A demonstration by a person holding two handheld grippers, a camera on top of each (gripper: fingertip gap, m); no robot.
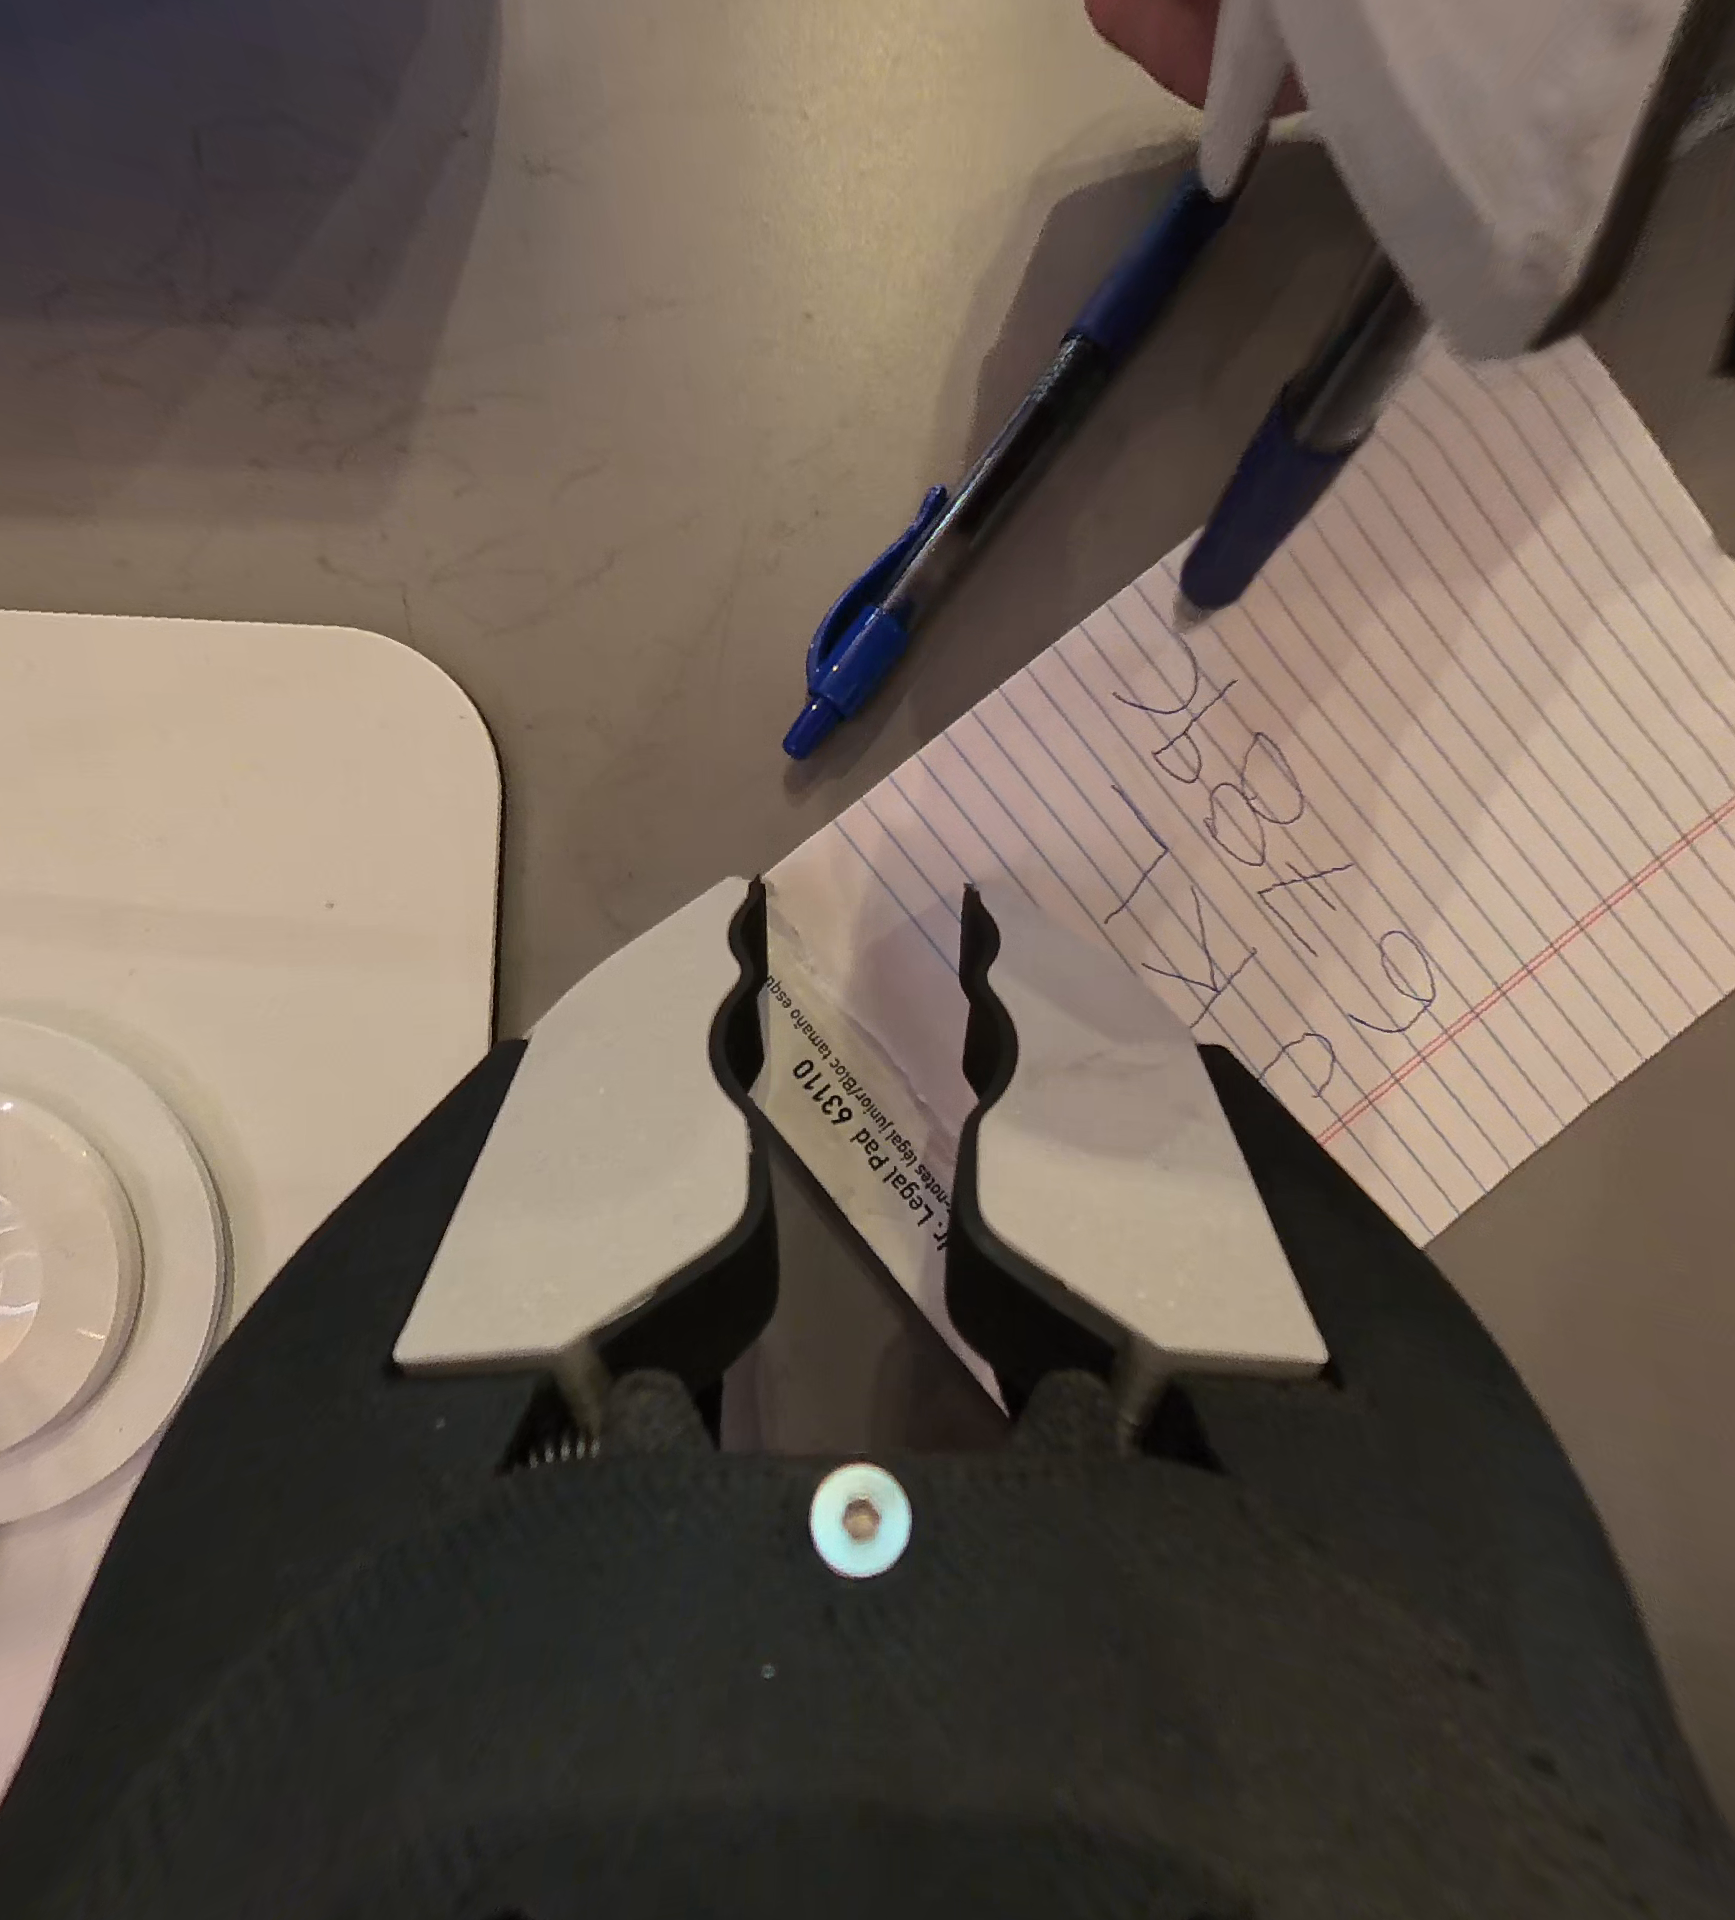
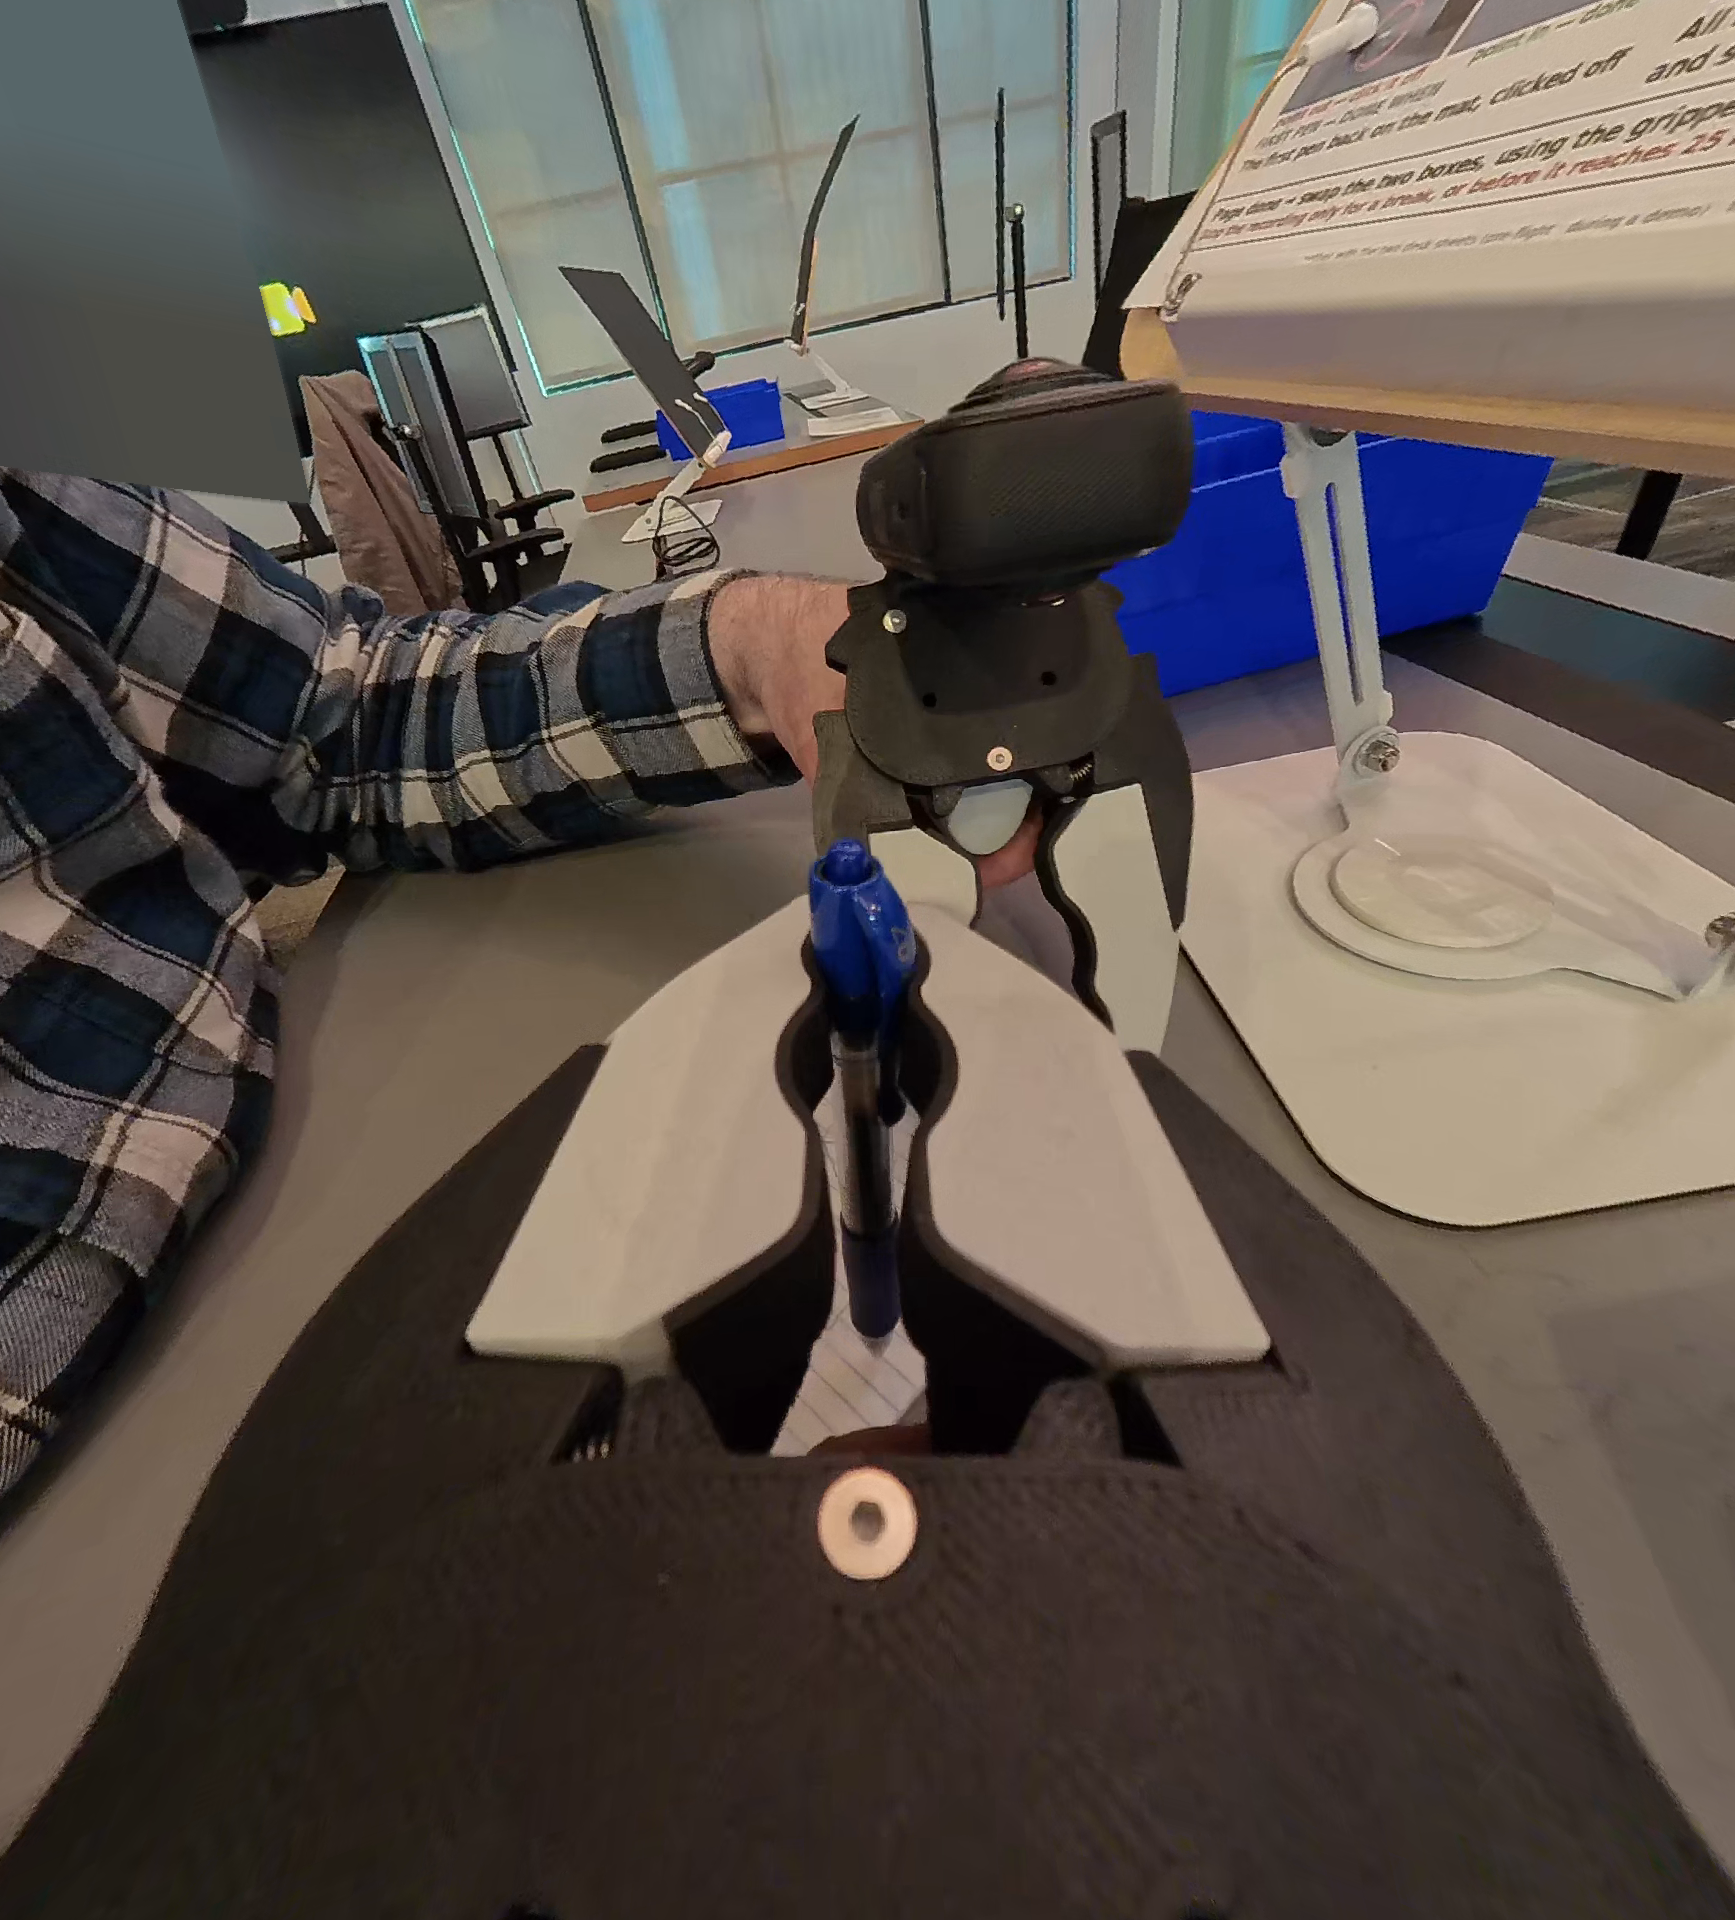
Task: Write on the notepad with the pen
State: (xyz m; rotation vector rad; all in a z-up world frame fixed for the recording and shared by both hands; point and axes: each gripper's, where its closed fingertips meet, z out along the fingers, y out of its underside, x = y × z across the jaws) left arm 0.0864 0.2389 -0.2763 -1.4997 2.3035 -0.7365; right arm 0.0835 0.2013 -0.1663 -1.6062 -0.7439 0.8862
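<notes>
Right claw [image 2: 868,1023] clamped on a blue pen [image 2: 863,1153], both pads pressing the barrel near the clip end. Pen's long axis steep, clicker end up toward the camera, tip pointing down and back toward the wrist, onto the lined notepad [image 1: 1528,790]. In the left wrist view, tip at or just above the paper at the far end of a handwritten line, near the pad's upper edge; contact itself too fine to tell.

Left claw [image 1: 863,914] partway open, gripping nothing, its fingers lying over the notepad's near corner and folded-back cover, likely steadying it against the counter [image 1: 634,312]. Not clear whether actually pressing down.

Second blue pen [image 1: 988,488] lying loose on the counter just beside the pad's edge, untouched.

Next stroke probably continuing along the written row, away from the left claw, little paper left before the edge.
</notes>
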